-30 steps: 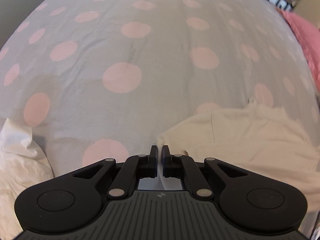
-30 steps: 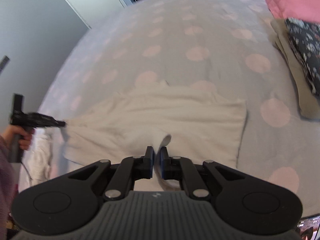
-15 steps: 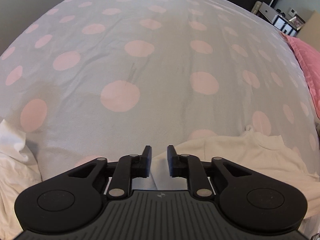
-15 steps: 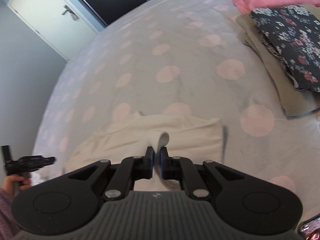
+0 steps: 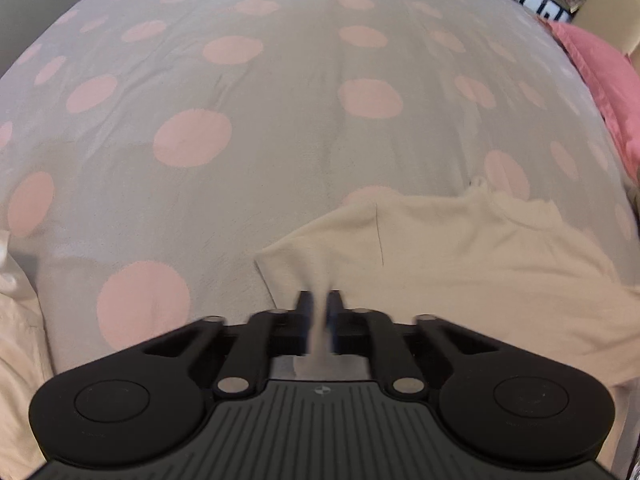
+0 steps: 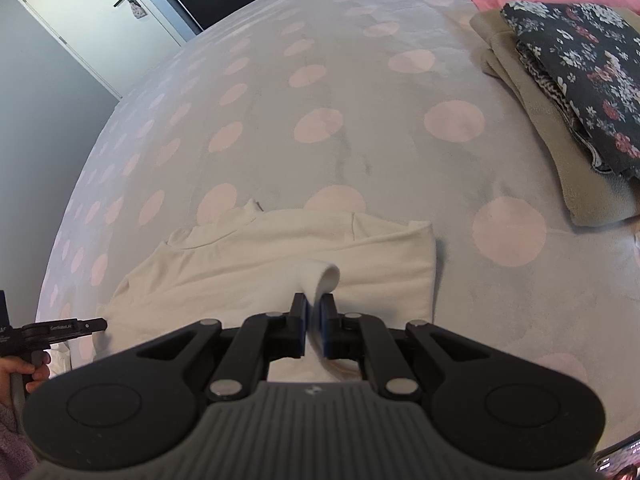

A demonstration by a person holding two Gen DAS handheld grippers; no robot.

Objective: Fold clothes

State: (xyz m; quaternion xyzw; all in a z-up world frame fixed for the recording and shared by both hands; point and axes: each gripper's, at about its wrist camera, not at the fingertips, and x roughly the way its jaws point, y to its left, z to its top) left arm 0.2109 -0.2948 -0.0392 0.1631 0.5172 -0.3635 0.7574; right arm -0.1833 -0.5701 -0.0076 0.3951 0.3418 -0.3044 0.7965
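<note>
A cream garment lies partly folded on the grey bedspread with pink dots. In the left wrist view my left gripper is shut on a pinch of the garment's near left edge, blurred by motion. In the right wrist view the same cream garment lies flat with its collar at the far left. My right gripper is shut on a raised loop of its near edge. The left gripper shows at the left border, held by a hand, its tip at the garment's left end.
A folded stack, beige below and dark floral on top, sits at the right of the bed. A pink pillow lies at the head. Crumpled white cloth lies at the near left. A white door stands beyond the bed.
My left gripper let go of the garment half a second ago and has shut on its edge again. My right gripper kept its hold, and the garment now lies narrower.
</note>
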